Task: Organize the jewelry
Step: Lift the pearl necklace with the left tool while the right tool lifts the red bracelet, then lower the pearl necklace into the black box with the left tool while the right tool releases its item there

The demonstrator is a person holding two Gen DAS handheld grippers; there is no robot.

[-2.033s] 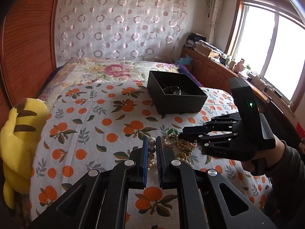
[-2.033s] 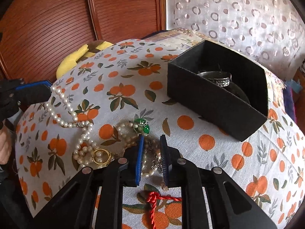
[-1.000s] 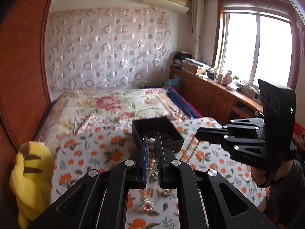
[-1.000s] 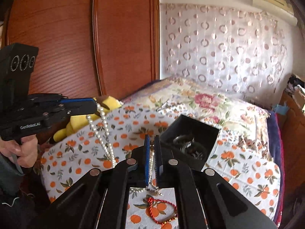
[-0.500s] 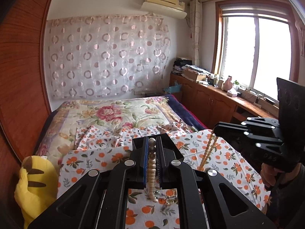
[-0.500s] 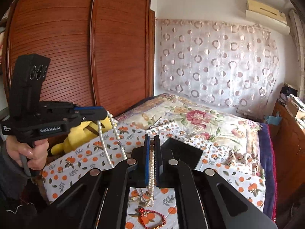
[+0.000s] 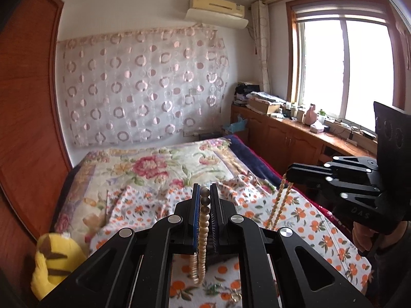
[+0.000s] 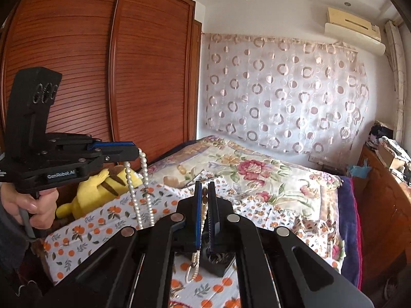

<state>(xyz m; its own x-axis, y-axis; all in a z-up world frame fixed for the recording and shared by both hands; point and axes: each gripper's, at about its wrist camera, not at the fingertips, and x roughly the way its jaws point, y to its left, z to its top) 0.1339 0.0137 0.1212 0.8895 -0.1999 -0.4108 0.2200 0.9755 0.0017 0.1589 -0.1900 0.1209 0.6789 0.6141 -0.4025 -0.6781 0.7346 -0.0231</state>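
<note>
Two hand-held grippers are raised high above a bed covered by an orange-print cloth (image 7: 303,220), each with a beaded strand hanging from it.

The left gripper (image 7: 205,200) has its fingers closed almost together on a pearl necklace (image 7: 203,233). A few beads sit between the pads; the rest hangs straight down in a double line, its lowest loop just above the cloth. In the right wrist view the same white pearls (image 8: 140,190) drop from the left gripper's tip, near a yellow plush toy (image 8: 97,192).

The right gripper (image 8: 204,195) is likewise clamped shut on a beaded necklace (image 8: 197,254) of smaller, cream-coloured beads. It too hangs vertically, ending in a loop with a metal clasp. In the left wrist view this strand (image 7: 278,205) falls from the right gripper's tip.

The black jewelry box (image 8: 218,263) lies directly below and slightly ahead of the right gripper's fingers, mostly hidden by them. The right-hand strand dangles just beside its near left corner. Judging by this, the right gripper is nearer the box and would lower its strand in first. A few loose pieces of jewelry (image 7: 226,290) remain on the cloth beneath the left gripper.
</note>
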